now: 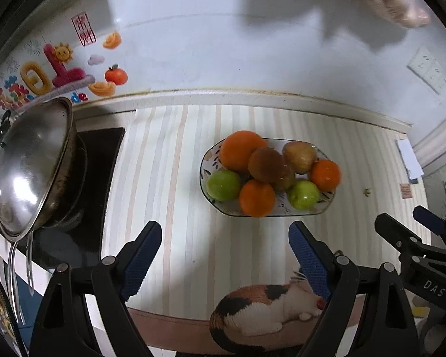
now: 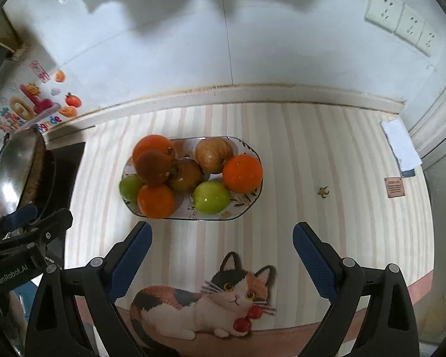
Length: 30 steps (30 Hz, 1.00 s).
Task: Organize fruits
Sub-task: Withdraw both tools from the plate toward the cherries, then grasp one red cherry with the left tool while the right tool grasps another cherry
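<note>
- Left wrist view: the left gripper (image 1: 224, 239) is wide open and holds nothing. The plate (image 1: 327, 205) sits on the striped mat (image 1: 169, 178), a bit past the fingers. It holds oranges (image 1: 242, 150), green apples (image 1: 223, 185) and brownish fruits (image 1: 266, 165), all piled together. A shiny wok (image 1: 29, 166) stands at the left on the stove.
- Right wrist view: the right gripper (image 2: 221, 238) is wide open too, with nothing in it. The plate (image 2: 246, 208) of fruit lies just beyond its fingers, a little left. A cat picture (image 2: 211, 303) is on the mat below.
</note>
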Tool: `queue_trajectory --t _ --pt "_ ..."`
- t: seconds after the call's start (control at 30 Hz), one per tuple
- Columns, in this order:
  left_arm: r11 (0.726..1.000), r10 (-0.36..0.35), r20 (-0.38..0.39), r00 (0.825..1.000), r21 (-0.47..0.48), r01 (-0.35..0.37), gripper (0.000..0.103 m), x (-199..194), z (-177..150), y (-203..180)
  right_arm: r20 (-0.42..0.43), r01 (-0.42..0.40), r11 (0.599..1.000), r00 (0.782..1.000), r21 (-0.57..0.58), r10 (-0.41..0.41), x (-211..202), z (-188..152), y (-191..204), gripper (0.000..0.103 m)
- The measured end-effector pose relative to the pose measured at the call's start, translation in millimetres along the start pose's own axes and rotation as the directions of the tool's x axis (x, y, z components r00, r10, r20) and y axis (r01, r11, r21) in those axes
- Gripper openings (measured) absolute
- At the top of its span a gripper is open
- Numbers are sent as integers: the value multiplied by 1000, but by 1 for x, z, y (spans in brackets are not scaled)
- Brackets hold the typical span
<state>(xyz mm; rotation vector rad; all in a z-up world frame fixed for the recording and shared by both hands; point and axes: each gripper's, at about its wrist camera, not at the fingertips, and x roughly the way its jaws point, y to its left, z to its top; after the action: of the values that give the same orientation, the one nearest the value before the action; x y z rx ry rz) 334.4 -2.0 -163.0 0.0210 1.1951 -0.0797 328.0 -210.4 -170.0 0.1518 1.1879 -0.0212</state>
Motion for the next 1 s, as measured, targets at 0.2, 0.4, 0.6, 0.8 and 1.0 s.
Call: queue_trajectory --t 0.2,0.4,0.6,0.8,1.0 --pt "1000 -24 26 999 7 24 87 -28 -14 -4 52 -13 1000 999 0 13 -39 -17 4 98" --pt "999 -46 53 998 1 46 87 -51 -27 -8 86 -32 999 996 6 31 -70 -27 4 98" --pt "997 -76 42 996 -7 76 87 -49 -31 -13 98 -58 998 994 24 55 -81 -34 0 98" --pt "997 -67 -30 997 30 68 87 -12 -35 -34 18 -74 991 997 107 73 -52 -41 -38 98" --pt "988 -13 -158 987 152 37 87 49 -55 -76 -155 -67 974 983 218 103 24 -75 -88 97"
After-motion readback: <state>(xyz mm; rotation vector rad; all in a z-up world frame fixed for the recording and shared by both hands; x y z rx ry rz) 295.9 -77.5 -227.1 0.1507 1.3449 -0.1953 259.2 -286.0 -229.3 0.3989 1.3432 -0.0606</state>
